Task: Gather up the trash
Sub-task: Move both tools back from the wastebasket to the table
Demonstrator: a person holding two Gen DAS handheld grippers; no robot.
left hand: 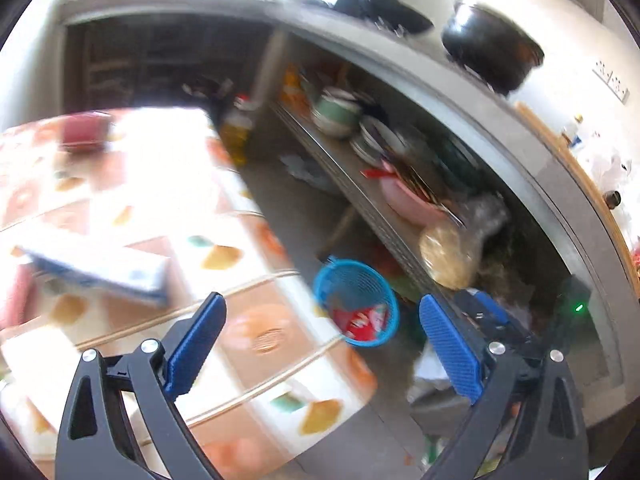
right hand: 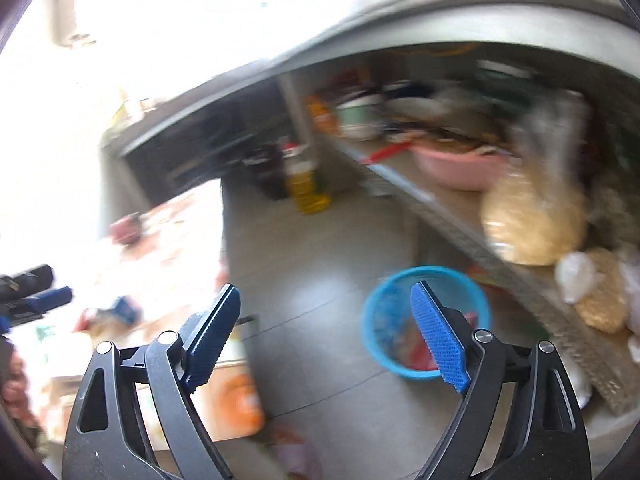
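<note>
A blue mesh wastebasket (left hand: pixel 356 304) stands on the grey floor beside the table, with a red wrapper (left hand: pixel 362 322) inside it. My left gripper (left hand: pixel 322 302) is open and empty, held above the table's edge with the basket showing between its fingers. In the right wrist view the basket (right hand: pixel 384 320) sits below the shelf, partly hidden by the right finger. My right gripper (right hand: pixel 326 292) is also open with nothing between its pads. Something pink and blurred (right hand: pixel 296 448) lies on the floor near the bottom of that view.
A table with a patterned cloth (left hand: pixel 248 240) carries a blue and white box (left hand: pixel 120 272) and a red cup (left hand: pixel 86 132). A low shelf (left hand: pixel 360 196) under the counter holds bowls, a pink basin (left hand: pixel 408 200) and a bag of grain (left hand: pixel 448 256). A yellow oil bottle (right hand: pixel 306 184) stands on the floor.
</note>
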